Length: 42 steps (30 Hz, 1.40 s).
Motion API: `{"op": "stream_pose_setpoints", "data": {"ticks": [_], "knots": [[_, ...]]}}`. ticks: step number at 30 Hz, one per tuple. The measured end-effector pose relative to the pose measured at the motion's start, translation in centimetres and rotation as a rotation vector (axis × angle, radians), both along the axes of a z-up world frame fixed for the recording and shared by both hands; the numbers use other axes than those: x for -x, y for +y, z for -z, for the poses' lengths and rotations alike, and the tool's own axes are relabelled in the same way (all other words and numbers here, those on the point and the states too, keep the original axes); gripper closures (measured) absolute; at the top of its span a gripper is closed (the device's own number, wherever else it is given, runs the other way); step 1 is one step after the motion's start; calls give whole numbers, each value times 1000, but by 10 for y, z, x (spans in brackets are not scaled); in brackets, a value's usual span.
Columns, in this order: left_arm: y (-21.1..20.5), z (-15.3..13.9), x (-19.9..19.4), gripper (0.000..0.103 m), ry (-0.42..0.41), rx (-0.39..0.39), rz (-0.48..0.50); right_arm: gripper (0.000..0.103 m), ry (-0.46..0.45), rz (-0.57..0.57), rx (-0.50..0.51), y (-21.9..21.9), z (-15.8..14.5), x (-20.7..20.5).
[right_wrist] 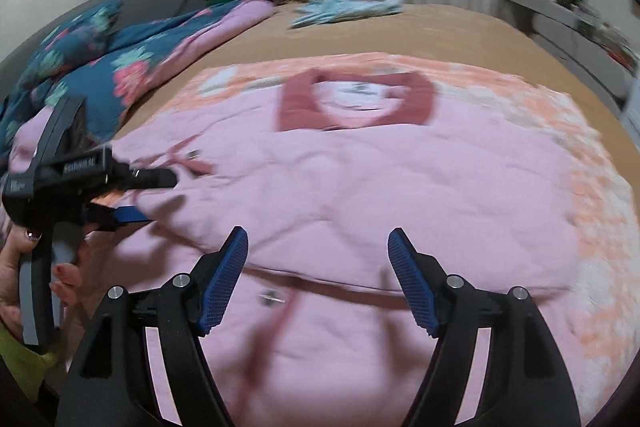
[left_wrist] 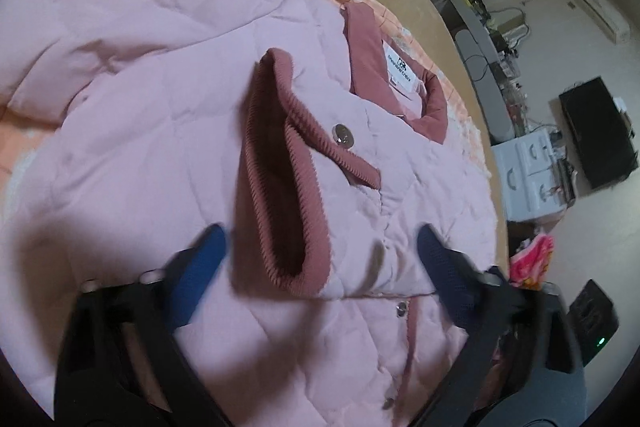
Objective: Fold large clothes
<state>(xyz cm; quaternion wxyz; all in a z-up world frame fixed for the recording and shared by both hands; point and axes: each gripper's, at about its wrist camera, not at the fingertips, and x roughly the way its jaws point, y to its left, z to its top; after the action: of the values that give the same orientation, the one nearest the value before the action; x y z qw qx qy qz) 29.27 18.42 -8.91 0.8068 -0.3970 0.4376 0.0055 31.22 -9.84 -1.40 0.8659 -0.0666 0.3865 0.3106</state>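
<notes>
A large pink quilted jacket (left_wrist: 152, 115) lies on the bed, front up, with a dark rose collar (left_wrist: 400, 83) and snap buttons. One sleeve is folded across the chest, its ribbed rose cuff (left_wrist: 276, 187) open toward me. My left gripper (left_wrist: 320, 247) is open, its blue pads either side of the cuff, holding nothing. In the right wrist view the jacket (right_wrist: 360, 187) fills the middle, collar (right_wrist: 356, 99) at the far end. My right gripper (right_wrist: 318, 251) is open and empty above the folded body. The left gripper (right_wrist: 148, 195) shows at the left edge.
An orange and white blanket (right_wrist: 592, 187) lies under the jacket on a tan sheet (right_wrist: 440, 27). A blue floral quilt (right_wrist: 100, 67) and a clothes pile sit far left. A light blue garment (right_wrist: 344, 9) lies at the far edge. White drawers (left_wrist: 528, 175) stand beside the bed.
</notes>
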Motion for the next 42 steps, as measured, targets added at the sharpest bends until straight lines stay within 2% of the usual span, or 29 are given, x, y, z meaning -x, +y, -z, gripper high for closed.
{"op": "stream_pose_setpoints", "data": {"ticks": [1, 3, 4, 6, 8, 12, 14, 22, 30, 35, 38, 42], "knots": [[-2, 0, -2, 59, -8, -4, 14, 32, 0, 26, -3, -10, 0, -5], [-7, 0, -4, 66, -7, -32, 25, 32, 8, 91, -8, -34, 0, -17], [-10, -3, -5, 75, -19, -67, 36, 32, 13, 114, -9, -41, 2, -22], [-11, -11, -6, 86, -43, -107, 41, 32, 27, 170, -16, -60, 3, -32], [-7, -24, -5, 90, -79, -140, 31, 32, 34, 209, -25, -74, 3, -38], [7, -48, -4, 90, -147, -216, 4, 32, 34, 254, -37, -88, 3, -49], [12, -50, -5, 90, -150, -264, -11, 32, 41, 261, -18, -85, 6, -57], [24, -10, -10, 88, -11, -298, -13, 32, 63, 233, 5, -64, 16, -77], [22, -5, -8, 85, 17, -320, 0, 31, 146, 256, 71, -66, 44, -94], [15, -5, -10, 80, 26, -332, 23, 31, 187, 299, 64, -76, 64, -101], [11, -8, -9, 77, 28, -346, 35, 31, 176, 308, 67, -77, 69, -98], [7, -14, -5, 58, 29, -348, 48, 31, 183, 319, 62, -78, 63, -97]]}}
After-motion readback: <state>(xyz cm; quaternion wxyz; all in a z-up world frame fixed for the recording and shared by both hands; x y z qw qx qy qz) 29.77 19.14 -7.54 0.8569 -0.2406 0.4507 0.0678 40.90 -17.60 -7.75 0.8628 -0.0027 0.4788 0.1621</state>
